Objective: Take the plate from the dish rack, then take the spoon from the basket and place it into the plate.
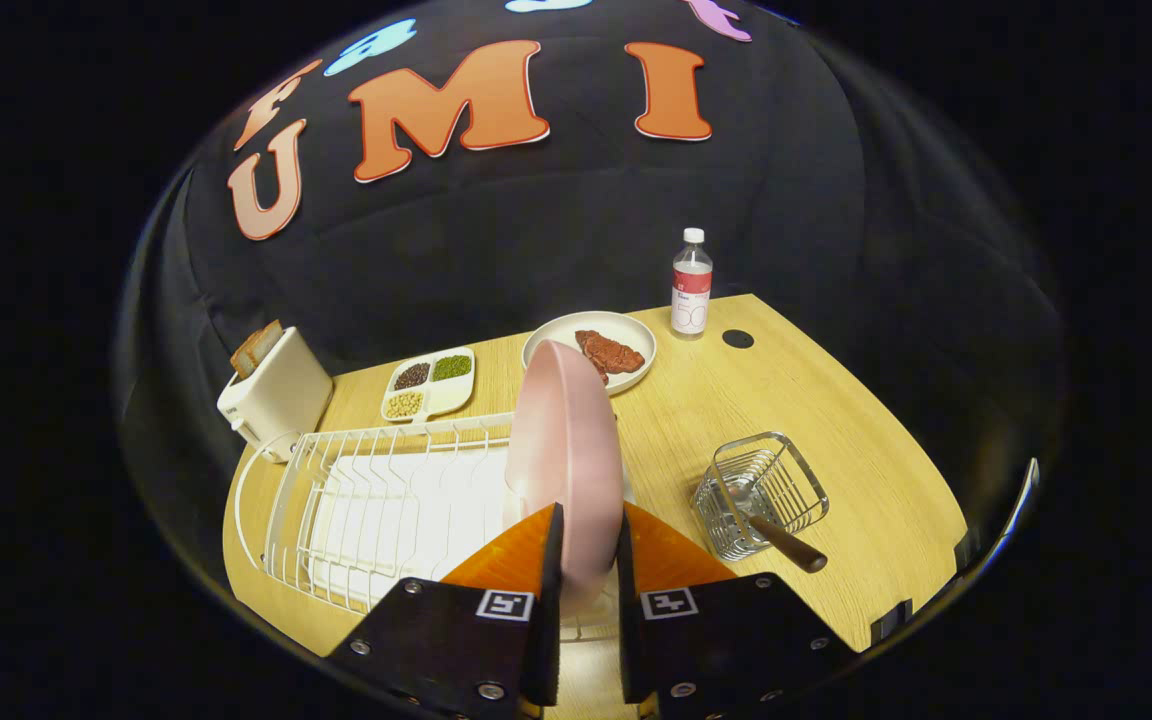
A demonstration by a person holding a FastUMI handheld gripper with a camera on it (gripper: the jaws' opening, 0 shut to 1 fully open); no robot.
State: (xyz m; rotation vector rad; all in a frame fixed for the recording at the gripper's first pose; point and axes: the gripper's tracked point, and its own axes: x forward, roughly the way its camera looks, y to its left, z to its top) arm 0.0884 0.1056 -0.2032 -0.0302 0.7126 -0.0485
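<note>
Tongs (588, 560) clamped on pink plate (566, 450), edge-up over dish rack (376, 500); spoon (771, 535) in basket (761, 495) on the right, not yet taken.

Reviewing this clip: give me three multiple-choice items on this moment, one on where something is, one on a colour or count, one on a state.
1. Where is the spoon?
A. in the wire basket
B. on the white plate
C. in the dish rack

2. How many compartments of the divided tray hold grains?
A. one
B. three
C. five

3. What is the gripper doing?
A. open above the toaster
B. shut on the pink plate
C. shut on the bottle

Answers: 1 A, its handle sticks out of the basket. 2 B, dark, green and pale grains fill three sections. 3 B, both fingers press the upright plate's edge between them.
</note>
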